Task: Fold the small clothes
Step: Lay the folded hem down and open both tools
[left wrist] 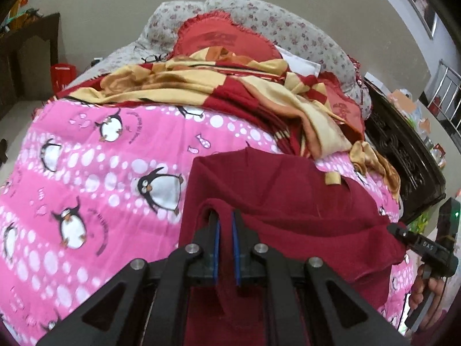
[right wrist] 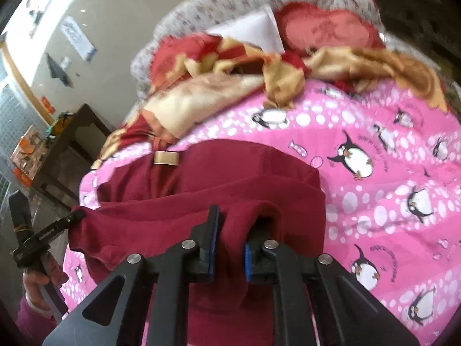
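Two corners of red cloth (left wrist: 288, 190) pinched: one by left gripper (left wrist: 225, 216), one by right gripper (right wrist: 234, 222). Fold step judged in hand; next, edge laid over on pink bed sheet (left wrist: 100, 150).

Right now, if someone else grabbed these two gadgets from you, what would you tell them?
Left gripper: shut on the near edge of the maroon garment.
Right gripper: shut on the same edge, further along; a fold of cloth bunches between its fingers.
The garment lies on the pink penguin sheet, its tan label at the far side. A red and gold blanket is heaped behind it.
Done: both grips taken, near edge lifted.
Left: probably carry that edge over toward the label side, lay it flat, let go, then finish the folds.
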`<action>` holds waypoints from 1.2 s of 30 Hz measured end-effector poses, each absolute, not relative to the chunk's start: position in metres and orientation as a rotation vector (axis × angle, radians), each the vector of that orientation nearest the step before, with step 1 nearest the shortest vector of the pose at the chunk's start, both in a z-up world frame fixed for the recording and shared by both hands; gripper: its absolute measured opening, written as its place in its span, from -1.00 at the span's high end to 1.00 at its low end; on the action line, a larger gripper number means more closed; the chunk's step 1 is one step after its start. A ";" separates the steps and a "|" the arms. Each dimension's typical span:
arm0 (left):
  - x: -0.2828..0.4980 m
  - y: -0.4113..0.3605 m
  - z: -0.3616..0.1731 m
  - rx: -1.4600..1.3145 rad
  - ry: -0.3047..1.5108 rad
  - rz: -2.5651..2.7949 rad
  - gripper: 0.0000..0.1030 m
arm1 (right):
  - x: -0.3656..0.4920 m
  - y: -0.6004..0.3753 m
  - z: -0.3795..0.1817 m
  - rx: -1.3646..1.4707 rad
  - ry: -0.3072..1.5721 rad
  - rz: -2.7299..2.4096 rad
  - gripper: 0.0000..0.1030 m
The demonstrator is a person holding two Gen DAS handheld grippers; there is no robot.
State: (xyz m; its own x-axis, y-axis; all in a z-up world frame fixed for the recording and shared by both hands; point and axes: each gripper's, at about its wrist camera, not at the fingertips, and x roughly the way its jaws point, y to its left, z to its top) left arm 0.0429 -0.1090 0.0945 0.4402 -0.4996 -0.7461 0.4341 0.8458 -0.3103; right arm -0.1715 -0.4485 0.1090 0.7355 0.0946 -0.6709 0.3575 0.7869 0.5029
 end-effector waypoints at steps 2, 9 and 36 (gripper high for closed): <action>0.052 -0.109 0.091 -0.084 0.981 -0.594 0.81 | -0.171 -0.455 0.107 0.699 0.743 -0.136 0.62; 0.037 -0.091 0.116 -0.055 0.949 -0.671 0.21 | -0.216 -0.463 0.136 0.684 0.643 -0.132 0.32; 0.071 -0.111 0.103 -0.072 0.953 -0.596 -0.30 | -0.132 -0.448 0.138 0.502 0.657 -0.246 0.48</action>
State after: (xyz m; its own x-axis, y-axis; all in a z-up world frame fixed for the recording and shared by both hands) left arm 0.0708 -0.1112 0.1031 0.4322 -0.5081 -0.7451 0.4468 0.8383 -0.3125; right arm -0.1318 -0.4485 0.1381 0.7688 -0.0615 -0.6365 0.3715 0.8531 0.3663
